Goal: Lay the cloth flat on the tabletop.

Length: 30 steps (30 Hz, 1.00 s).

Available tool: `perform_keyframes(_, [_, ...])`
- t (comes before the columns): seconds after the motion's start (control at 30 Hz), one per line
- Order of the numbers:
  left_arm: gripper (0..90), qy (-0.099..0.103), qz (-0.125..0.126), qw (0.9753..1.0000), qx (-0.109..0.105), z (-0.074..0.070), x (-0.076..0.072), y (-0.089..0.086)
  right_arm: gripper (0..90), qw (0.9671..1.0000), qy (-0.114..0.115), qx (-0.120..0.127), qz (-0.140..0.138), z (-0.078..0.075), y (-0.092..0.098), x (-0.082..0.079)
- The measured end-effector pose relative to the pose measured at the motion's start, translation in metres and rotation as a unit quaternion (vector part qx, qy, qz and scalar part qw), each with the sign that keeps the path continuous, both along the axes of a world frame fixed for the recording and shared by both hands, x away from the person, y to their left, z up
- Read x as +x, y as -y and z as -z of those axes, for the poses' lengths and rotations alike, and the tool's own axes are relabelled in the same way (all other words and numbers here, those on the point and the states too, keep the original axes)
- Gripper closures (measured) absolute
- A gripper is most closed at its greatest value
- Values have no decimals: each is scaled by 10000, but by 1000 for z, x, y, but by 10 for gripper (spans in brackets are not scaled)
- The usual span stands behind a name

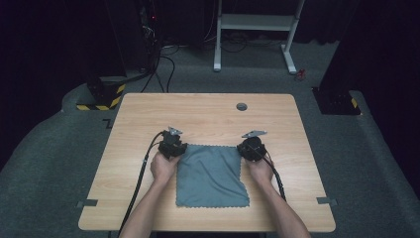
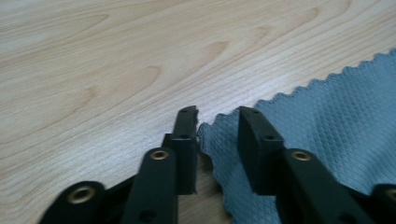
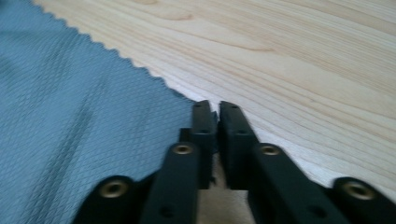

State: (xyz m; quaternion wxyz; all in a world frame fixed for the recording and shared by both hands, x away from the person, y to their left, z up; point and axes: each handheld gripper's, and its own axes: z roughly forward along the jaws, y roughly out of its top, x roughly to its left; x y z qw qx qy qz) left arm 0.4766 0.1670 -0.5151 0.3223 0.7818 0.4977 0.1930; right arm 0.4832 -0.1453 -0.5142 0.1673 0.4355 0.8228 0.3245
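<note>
Lying flat on the worktop (image 1: 208, 106), near edge side: cloth (image 1: 212, 176). Straddling its far left corner, left gripper (image 2: 212, 122), fingers (image 2: 254, 135) parted, readying a pinch. Clamping the far right corner for lifting, right gripper (image 3: 214, 113), fingers (image 3: 233, 126) nearly closed.

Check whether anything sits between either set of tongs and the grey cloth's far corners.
Nothing visible does. The left tongs stand open astride the cloth's far-left corner, the fabric lying between the jaws. The right tongs look closed on the far-right corner. Around the cloth there is just bare table.
</note>
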Motion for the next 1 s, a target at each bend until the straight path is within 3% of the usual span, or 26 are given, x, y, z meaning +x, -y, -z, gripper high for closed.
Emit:
perform_keyframes(0.07, [886, -39, 104, 9999, -69, 0, 1, -1, 893, 10000, 15, -40, -31, 0, -1, -1])
perform_keyframes(0.17, [894, -43, 171, 9998, 70, -1, 3, 2, 900, 10000, 84, -39, 11, -2, 2, 0])
perform_keyframes(0.27, [895, -25, 200, 9998, 38, -4, 6, 2, 900, 9999, 152, 14, 34, -5, 5, 1])
perform_keyframes(0.33, [898, 69, 169, 9998, -95, -8, 7, 4, 900, 9997, 234, 62, 77, -9, 8, 2])
perform_keyframes(0.6, [898, 164, -1, 9998, -120, -8, 14, 6, 900, 9992, 311, -195, 163, -19, 6, 20])
perform_keyframes(0.7, [898, 251, -27, 9997, 78, -4, 18, 11, 900, 9992, 163, -239, 271, -16, 5, 28])
perform_keyframes(0.83, [898, 188, -154, 9997, 57, -1, 22, 14, 900, 9985, 284, -306, 348, -18, 2, 34])
perform_keyframes(0.93, [891, 140, -160, 9998, 36, 2, 24, 13, 900, 9983, 119, -351, 442, -13, 1, 40])
perform_keyframes(1.0, [842, 162, -148, 9996, 150, 1, 23, 14, 865, 9982, 56, -382, 467, -10, -1, 41])
